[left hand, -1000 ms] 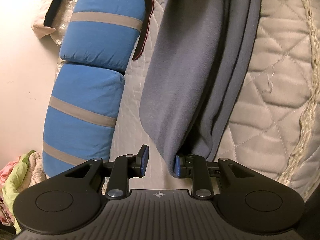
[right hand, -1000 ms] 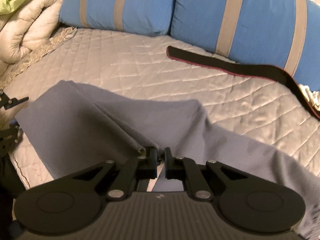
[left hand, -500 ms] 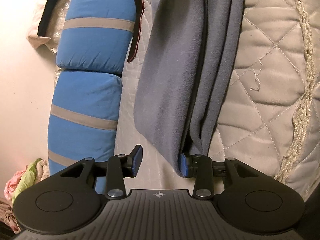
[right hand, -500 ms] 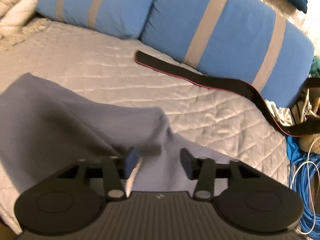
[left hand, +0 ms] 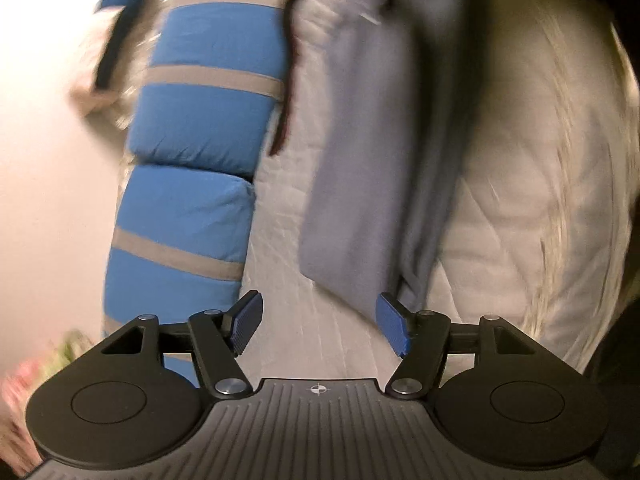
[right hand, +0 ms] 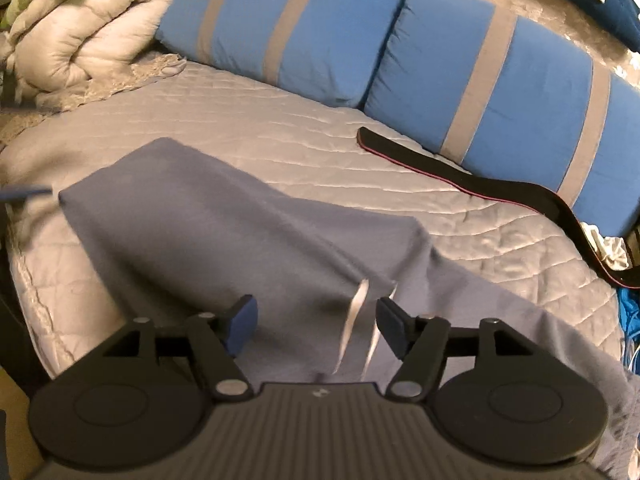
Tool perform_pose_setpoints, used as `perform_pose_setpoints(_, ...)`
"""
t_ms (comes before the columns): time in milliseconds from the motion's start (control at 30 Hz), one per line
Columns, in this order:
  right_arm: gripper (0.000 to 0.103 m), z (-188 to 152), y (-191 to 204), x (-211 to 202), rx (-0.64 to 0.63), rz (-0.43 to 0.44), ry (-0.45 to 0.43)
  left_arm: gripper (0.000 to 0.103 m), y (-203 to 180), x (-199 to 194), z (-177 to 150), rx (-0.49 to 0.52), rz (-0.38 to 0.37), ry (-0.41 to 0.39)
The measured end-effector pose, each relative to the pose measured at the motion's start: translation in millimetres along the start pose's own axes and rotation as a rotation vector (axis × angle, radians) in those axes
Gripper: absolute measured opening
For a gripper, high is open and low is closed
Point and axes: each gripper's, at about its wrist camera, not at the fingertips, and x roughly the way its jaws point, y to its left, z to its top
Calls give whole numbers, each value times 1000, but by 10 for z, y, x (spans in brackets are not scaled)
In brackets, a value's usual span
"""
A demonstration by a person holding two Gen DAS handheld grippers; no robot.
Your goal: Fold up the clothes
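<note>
**rig_op:** Now that both sets of jaws have just been opening, I'm basically letting go of the soft grey-blue fleece garment (right hand: 224, 232). A second ago the right gripper (right hand: 316, 322) was pinched tight on a fold of it; now its blue pads are standing wide apart, with only the garment's two white ribbon-like tags (right hand: 356, 320) sitting in the gap and nothing pressing on them. The left gripper (left hand: 320, 330) is doing the same: its jaws are spread, and the cloth's end is lying just ahead of the right-hand pad, no longer gripped.

**foldfan:** So where's the garment ending up?

**rig_op:** It's lying on the pale quilted bedspread (right hand: 280, 120), draped in a long doubled-over band running from the near edge toward the middle. It's sitting well clear of the two blue pillows with grey stripes (right hand: 400, 44) and of the black strap with the red edge (right hand: 480, 188) beside them. The left view is smearing a lot, so I'm not reading fine detail there.

**foldfan:** Meaning that fold is done?

**rig_op:** I'm guessing yes, one fold is laid down and released. It's looking lumpy and ridged though, so I'm thinking the next move is re-gripping an end and bringing it over again, or flattening it first.
</note>
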Motion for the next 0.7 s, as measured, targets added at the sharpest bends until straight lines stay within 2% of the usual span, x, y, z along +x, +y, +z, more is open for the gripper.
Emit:
perform_pose_setpoints(133, 78, -30, -38, 8, 91, -3, -1, 61, 584, 28, -37, -350, -79, -25)
perform_pose_setpoints(233, 76, -45, -269, 55, 274, 46, 10, 61, 889, 205, -149, -583, -150, -14)
perform_pose_setpoints(300, 75, -62, -405, 97, 371, 75, 22, 61, 998, 369, -236, -693, -193, 2)
perform_pose_setpoints(367, 74, -99, -467, 136, 413, 86, 35, 61, 1087, 553, -335, -806, -243, 27)
perform_pose_setpoints(467, 73, -152, -516, 190, 452, 137, 57, 61, 1196, 818, -526, -1000, -354, 54)
perform_pose_setpoints(567, 70, -181, -538, 224, 481, 180, 72, 61, 1208, 980, -711, -1136, -419, 79)
perform_pose_setpoints(633, 60, -191, -555, 260, 502, 186, 94, 61, 1191, 1033, -778, -1177, -436, 90)
perform_pose_setpoints(700, 41, -213, -587, 287, 534, 177, 106, 61, 1172, 1073, -840, -1212, -451, 99)
